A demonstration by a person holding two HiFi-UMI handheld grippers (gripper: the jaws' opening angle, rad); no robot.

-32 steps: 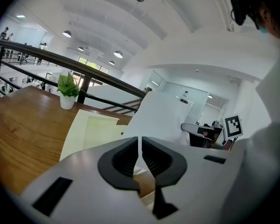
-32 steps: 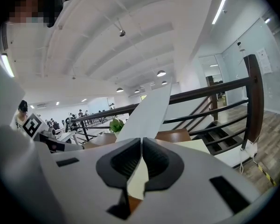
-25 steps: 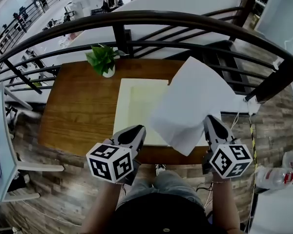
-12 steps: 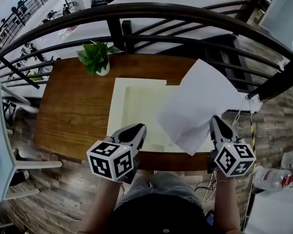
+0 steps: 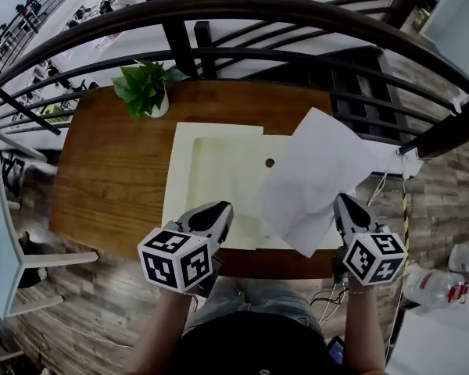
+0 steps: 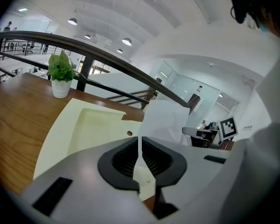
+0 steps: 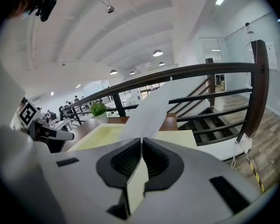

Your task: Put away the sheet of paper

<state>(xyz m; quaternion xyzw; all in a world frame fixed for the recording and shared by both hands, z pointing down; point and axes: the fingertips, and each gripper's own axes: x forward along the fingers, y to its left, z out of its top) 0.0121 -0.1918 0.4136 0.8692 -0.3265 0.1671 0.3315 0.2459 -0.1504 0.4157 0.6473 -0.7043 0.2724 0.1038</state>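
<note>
White sheet of paper (image 5: 316, 178) hangs in the air over the right end of a pale yellow tray (image 5: 211, 170). It stands as a diamond, its length running near to far, one corner pointing at the near table edge and the opposite one toward the railing (image 5: 297, 30). The right gripper (image 5: 345, 203) is clamped on its near right edge. The left gripper (image 5: 219, 209), jaws together and empty, sits over the tray's near left. The tray lies on a wooden table (image 5: 117, 178) with a potted plant (image 5: 144, 88) at the far left.

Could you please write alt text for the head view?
The right gripper holds a white sheet of paper above a pale yellow tray on a wooden table. The left gripper, shut and empty, hovers by the table's near edge; a potted plant stands far left.
</note>
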